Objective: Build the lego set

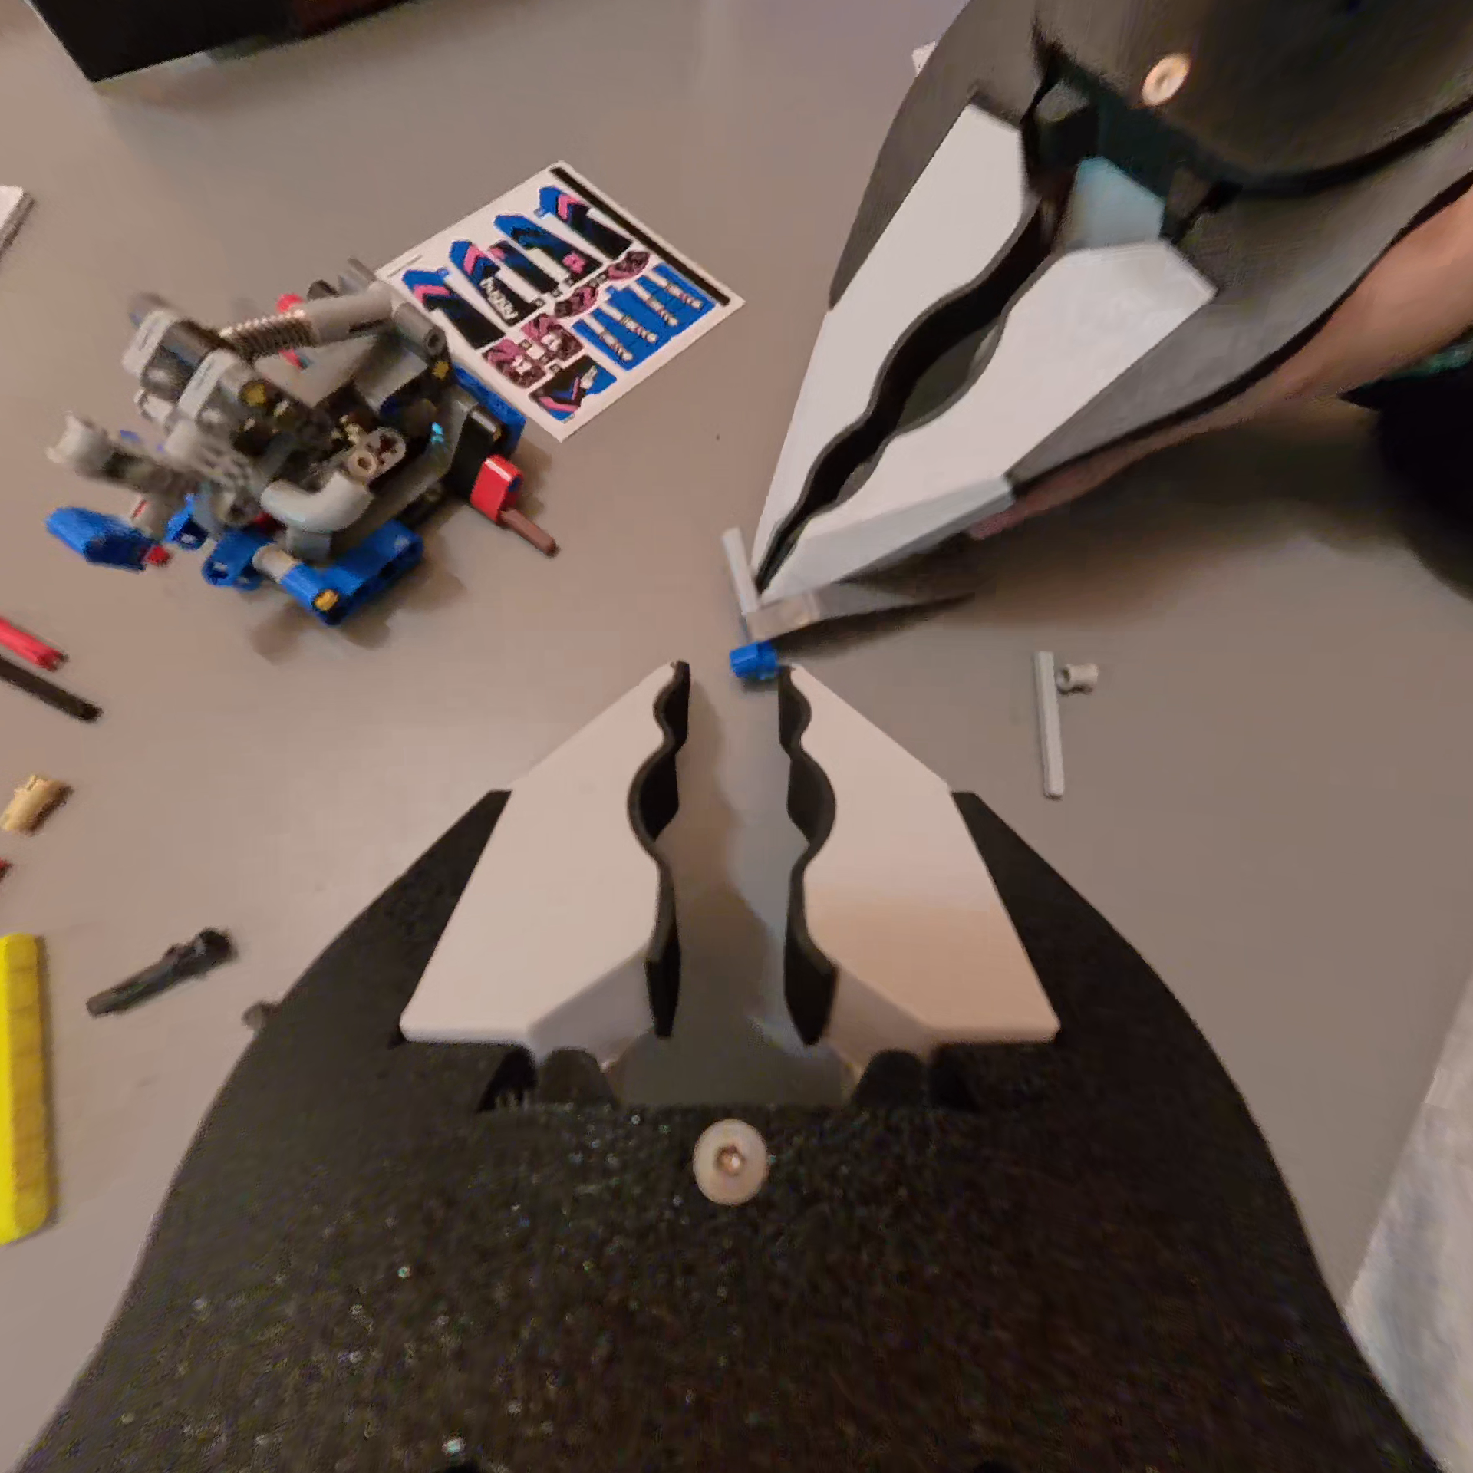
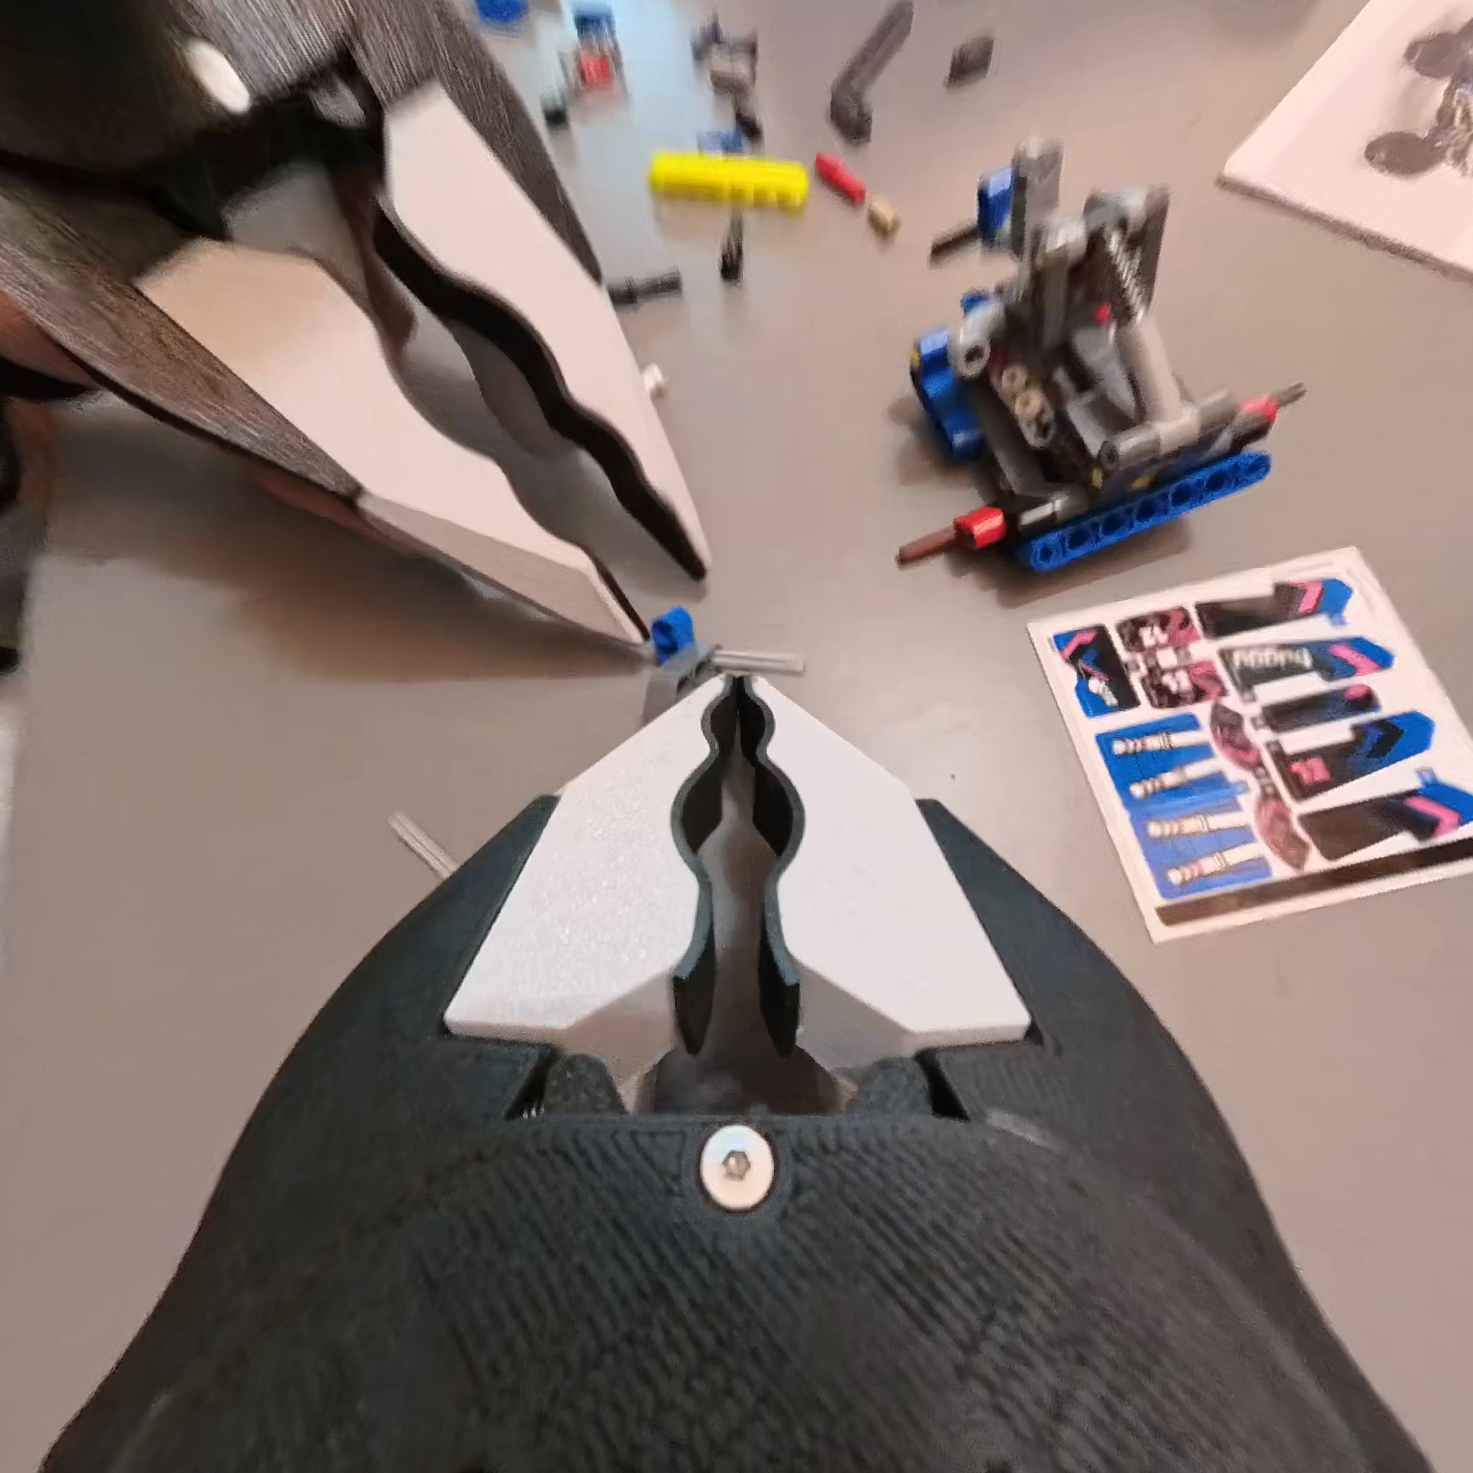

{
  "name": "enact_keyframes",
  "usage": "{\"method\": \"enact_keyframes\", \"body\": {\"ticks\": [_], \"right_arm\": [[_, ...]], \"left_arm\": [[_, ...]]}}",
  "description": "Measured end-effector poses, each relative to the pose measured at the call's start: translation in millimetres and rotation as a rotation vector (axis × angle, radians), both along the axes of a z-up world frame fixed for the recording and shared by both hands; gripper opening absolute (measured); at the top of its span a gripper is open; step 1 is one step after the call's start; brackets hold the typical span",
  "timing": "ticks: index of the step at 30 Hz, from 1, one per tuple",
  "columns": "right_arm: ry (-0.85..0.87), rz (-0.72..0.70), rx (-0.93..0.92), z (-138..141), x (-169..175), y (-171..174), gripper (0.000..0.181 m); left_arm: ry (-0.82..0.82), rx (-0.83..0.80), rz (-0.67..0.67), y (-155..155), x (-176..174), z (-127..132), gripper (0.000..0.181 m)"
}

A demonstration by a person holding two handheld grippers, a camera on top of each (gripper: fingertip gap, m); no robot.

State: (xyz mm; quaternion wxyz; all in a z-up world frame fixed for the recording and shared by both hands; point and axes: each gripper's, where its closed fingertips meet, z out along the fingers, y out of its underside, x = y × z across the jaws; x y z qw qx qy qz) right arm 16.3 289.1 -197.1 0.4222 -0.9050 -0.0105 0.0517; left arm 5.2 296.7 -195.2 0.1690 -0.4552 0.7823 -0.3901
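At the centre of both views is the small piece you are working on: a thin grey axle [image 1: 740,575] with a blue connector [image 1: 753,661] at one end, just above or on the grey table [image 1: 797,119]. Your right gripper [image 2: 735,682] is clenched on a grey part at that axle, its tips pinched together, probably to steady it while the other tool works the blue end. Your left gripper [image 1: 729,677] is released, with a clear gap between its tips, and its right tip sits just beside the blue connector (whether it touches is too close to tell). Judging by that, you are about to grasp or push the connector along the axle.

Beyond this, to the left in the left wrist view, stands the partly built model [image 1: 279,446], grey and black on blue beams, with a spring on top and a red bush on a brown axle sticking out of its side. It is well apart from both tools, so this sub-part seems to be made up first and joined later. A sticker sheet [image 1: 558,299] lies flat just behind the model.

A spare grey axle [image 1: 1049,721] with a small grey connector [image 1: 1078,676] lies near on the right. Loose parts lie at the left edge, among them a yellow beam [image 1: 20,1084] and a black pin [image 1: 159,968].
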Motion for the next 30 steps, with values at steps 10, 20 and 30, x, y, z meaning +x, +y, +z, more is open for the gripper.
{"method": "enact_keyframes", "body": {"ticks": [10, 20, 30], "right_arm": [[-0.002, -0.042, 0.045, 7, 10, -5, 0.0], [0.024, 0.092, 0.072, 13, -18, -1, 0.023], [-0.052, 0.169, -0.004, 0, -30, -3, 0.016]], "left_arm": [[-0.007, -0.181, 0.071, 12, 8, 21, 0.013], [0.012, -0.026, 0.044, 24, -7, 1, 0.01], [-0.003, -0.087, 0.024, 19, -10, 14, 0.006]]}}
